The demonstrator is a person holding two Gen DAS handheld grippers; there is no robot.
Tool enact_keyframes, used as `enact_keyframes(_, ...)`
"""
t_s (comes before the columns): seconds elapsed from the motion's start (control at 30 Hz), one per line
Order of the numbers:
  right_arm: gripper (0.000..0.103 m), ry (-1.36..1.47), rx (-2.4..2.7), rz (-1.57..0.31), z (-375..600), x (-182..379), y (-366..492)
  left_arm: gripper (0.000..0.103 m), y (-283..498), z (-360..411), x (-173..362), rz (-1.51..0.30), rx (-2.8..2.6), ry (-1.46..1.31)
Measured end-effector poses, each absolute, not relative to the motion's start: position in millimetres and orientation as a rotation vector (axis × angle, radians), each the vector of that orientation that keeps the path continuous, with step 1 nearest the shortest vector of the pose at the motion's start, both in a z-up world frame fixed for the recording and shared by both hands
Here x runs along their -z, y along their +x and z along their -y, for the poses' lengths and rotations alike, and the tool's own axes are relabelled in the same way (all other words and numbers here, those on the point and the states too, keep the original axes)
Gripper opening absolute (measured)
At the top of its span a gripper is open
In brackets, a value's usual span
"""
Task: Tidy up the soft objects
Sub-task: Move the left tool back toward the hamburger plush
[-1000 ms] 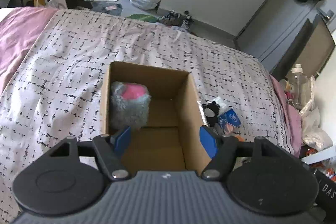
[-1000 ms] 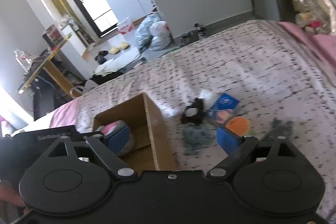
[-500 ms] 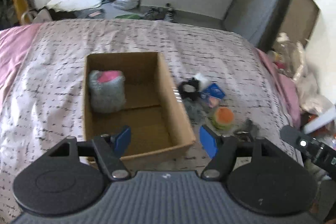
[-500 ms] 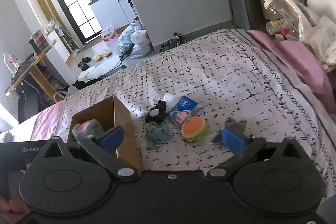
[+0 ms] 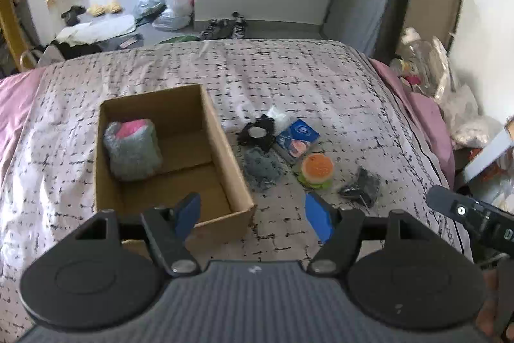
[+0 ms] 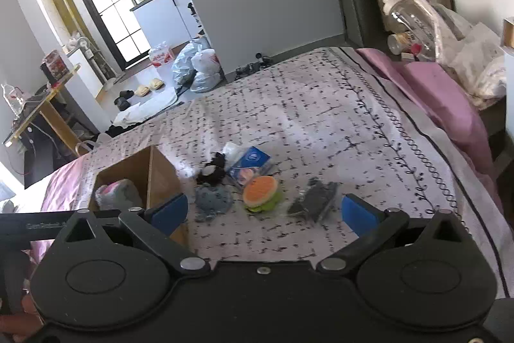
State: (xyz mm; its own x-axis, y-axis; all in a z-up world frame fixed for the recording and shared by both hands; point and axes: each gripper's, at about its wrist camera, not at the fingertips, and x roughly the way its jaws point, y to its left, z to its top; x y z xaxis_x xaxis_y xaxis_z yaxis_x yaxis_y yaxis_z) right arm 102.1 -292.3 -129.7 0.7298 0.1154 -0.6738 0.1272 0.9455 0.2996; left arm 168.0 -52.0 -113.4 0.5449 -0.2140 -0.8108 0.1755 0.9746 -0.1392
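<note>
An open brown cardboard box (image 5: pixel 173 156) sits on the speckled bedspread (image 5: pixel 289 76), with a fuzzy grey and pink plush cushion (image 5: pixel 133 150) in its far left corner. Just right of the box lie a black soft toy (image 5: pixel 257 134), a blue-grey fluffy cloth (image 5: pixel 261 167), a blue packet (image 5: pixel 297 139), an orange and green plush burger (image 5: pixel 316 171) and a dark grey bundle (image 5: pixel 361 187). The left gripper (image 5: pixel 253 216) and right gripper (image 6: pixel 263 211) both hang above the bed, spread wide and empty.

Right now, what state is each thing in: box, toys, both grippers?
cardboard box: open-topped, on the bed
grey-pink plush: inside the box
burger toy: on the bed, outside the box
grey-blue plush: on the bed beside the box
left gripper: open, empty
right gripper: open, empty
</note>
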Motion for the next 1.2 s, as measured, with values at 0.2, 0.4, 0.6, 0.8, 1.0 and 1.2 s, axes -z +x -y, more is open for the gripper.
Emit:
enact_keyframes(0.2, 0.103, 0.346, 0.025, -0.768, 309, 141, 98, 0.070, 171, 72, 126, -1.050, 0.275, -0.052)
enact_keyframes(0.4, 0.103, 0.361, 0.036, -0.777, 325, 151, 97, 0.070, 172, 99, 139, -1.079, 0.287, 0.015)
enact_keyframes(0.6, 0.103, 0.381, 0.040, -0.799, 335, 165, 102, 0.070, 179, 120, 152, -1.085, 0.279, 0.062)
enact_keyframes(0.8, 0.103, 0.431, 0.041, -0.810, 347, 177, 108, 0.070, 189, 133, 157, -1.053, 0.247, 0.059)
enact_keyframes(1.0, 0.103, 0.490, 0.040, -0.828, 358, 190, 118, 0.070, 207, 144, 166, -1.062, 0.267, 0.018)
enact_keyframes(1.2, 0.103, 0.541, 0.040, -0.841, 365, 203, 132, 0.070, 224, 161, 177, -1.071, 0.316, 0.007)
